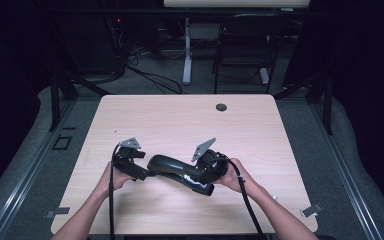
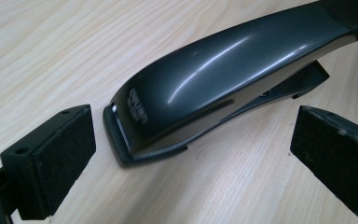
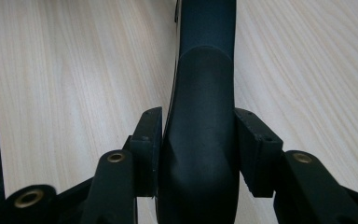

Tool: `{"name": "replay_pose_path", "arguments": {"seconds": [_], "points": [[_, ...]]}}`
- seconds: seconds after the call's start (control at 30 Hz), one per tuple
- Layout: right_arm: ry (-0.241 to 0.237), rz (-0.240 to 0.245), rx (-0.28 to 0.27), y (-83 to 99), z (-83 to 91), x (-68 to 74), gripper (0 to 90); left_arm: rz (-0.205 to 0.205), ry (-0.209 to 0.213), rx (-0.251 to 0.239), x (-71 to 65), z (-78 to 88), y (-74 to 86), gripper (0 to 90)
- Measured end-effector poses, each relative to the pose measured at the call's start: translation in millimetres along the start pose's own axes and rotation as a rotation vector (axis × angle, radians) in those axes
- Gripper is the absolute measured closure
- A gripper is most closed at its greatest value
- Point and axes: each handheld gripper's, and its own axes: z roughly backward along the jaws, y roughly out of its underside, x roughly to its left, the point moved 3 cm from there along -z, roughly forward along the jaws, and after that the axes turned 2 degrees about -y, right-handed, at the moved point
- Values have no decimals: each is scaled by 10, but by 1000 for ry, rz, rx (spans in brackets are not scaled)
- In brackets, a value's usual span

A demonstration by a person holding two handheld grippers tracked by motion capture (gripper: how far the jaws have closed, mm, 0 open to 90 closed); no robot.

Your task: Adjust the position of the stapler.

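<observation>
A glossy black stapler (image 1: 172, 167) lies on the light wooden table (image 1: 180, 115), near its front edge. My right gripper (image 1: 200, 179) holds it by the rear end; in the right gripper view both pads (image 3: 150, 140) press against the sides of the stapler (image 3: 205, 116). My left gripper (image 1: 142, 172) is at the stapler's front tip. In the left gripper view its jaws stand wide apart (image 2: 191, 154), with the stapler's nose (image 2: 135, 116) just ahead of them and touching neither pad.
A small round grommet hole (image 1: 221, 107) sits near the table's far edge. Beyond the table stand a dark chair (image 1: 245, 45) and a white desk leg (image 1: 186, 50), with cables on the floor. Bare wood lies behind the stapler.
</observation>
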Motion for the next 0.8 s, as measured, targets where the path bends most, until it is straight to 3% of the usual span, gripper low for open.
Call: {"name": "replay_pose_path", "arguments": {"seconds": [0.17,0.37,0.43,0.53,0.6,0.7,0.73,0.8], "points": [[-4,7,4,-1,4,-1,556,-32,4,5,65,-121,-50,44],[-15,-22,-8,-8,20,-6,551,-88,72,35,105,-237,-56,91],[-11,-18,4,-8,24,-3,545,-112,54,49,100,-258,-64,76],[3,-42,31,11,62,-5,507,-119,77,51,110,-267,-66,71],[3,-63,39,27,89,-13,509,-131,65,48,103,-272,-71,70],[4,-69,42,42,109,4,538,-143,74,35,87,-286,-96,58],[7,-68,40,43,107,11,545,-148,96,34,84,-301,-108,53],[10,-65,50,45,117,14,542,-162,89,59,67,-343,-114,47]]}}
